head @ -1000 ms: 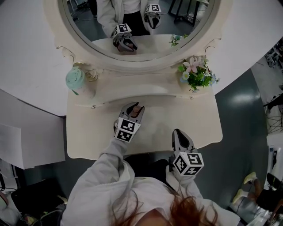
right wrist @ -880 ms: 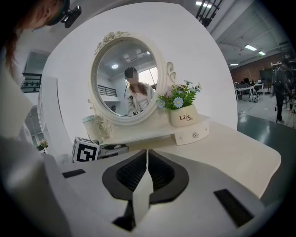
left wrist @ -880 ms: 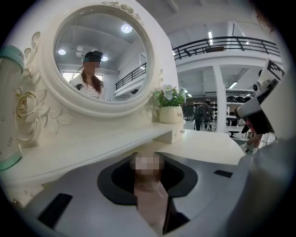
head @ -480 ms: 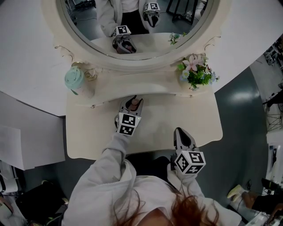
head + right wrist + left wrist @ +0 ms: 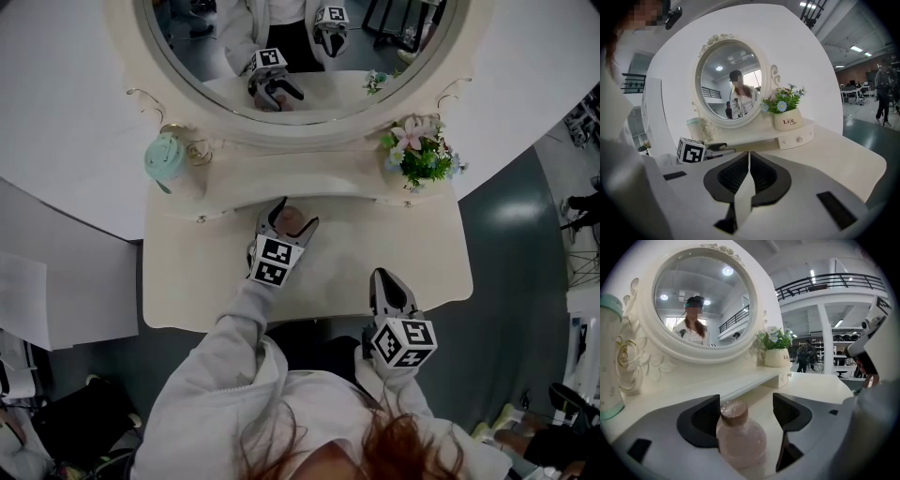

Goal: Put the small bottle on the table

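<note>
One small pink brown-capped bottle (image 5: 740, 439) stands on the cream table (image 5: 403, 253) between the left gripper's (image 5: 746, 412) just-opened jaws, seemingly leaving only withdrawal; the right gripper's (image 5: 749, 163) jaws meet, empty.

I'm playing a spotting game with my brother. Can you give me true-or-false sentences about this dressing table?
1. The small bottle stands on the table. True.
2. The left hand-held gripper is squeezing the bottle. False: its jaws have just been opening and now stand apart, with the bottle between them.
3. The right hand-held gripper is shut with nothing in it. True.
4. In the head view, the flower pot sits at the left end of the shelf. False: it sits at the right end, and the teal cup is at the left.
</note>
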`<control>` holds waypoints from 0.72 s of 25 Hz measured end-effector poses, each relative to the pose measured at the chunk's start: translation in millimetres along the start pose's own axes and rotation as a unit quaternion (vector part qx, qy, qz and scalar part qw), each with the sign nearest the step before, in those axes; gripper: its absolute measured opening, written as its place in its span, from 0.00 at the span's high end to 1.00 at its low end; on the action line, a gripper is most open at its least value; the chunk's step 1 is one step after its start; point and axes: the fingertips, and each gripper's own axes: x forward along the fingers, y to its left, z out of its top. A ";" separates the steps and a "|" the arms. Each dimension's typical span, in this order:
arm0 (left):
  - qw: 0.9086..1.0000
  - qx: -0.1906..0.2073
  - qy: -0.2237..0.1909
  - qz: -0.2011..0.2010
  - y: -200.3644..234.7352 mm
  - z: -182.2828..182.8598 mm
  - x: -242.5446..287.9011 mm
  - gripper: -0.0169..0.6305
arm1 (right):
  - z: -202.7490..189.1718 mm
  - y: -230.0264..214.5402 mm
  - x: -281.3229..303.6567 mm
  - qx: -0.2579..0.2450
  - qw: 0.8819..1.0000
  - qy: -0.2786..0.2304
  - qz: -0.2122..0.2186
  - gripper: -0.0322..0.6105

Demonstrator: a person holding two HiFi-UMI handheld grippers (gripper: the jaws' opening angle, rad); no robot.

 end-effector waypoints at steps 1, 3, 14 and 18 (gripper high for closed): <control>1.000 0.005 -0.003 0.007 1.2 3.0 -2.7 0.42 | 0.8 -0.4 -0.9 0.000 1.000 -0.002 0.001 0.89; 1.000 0.014 -0.004 0.014 2.5 8.8 -8.9 0.41 | 2.4 -1.3 -2.5 -0.001 1.000 -0.004 0.002 0.89; 0.998 -0.026 -0.058 -0.017 -16.2 71.6 -69.3 0.39 | 14.2 -10.7 -12.7 -0.004 1.000 -0.025 0.001 0.89; 0.995 -0.056 -0.070 -0.047 -36.8 87.6 -91.7 0.39 | 18.8 -15.0 -17.4 -0.005 0.999 -0.032 -0.003 0.89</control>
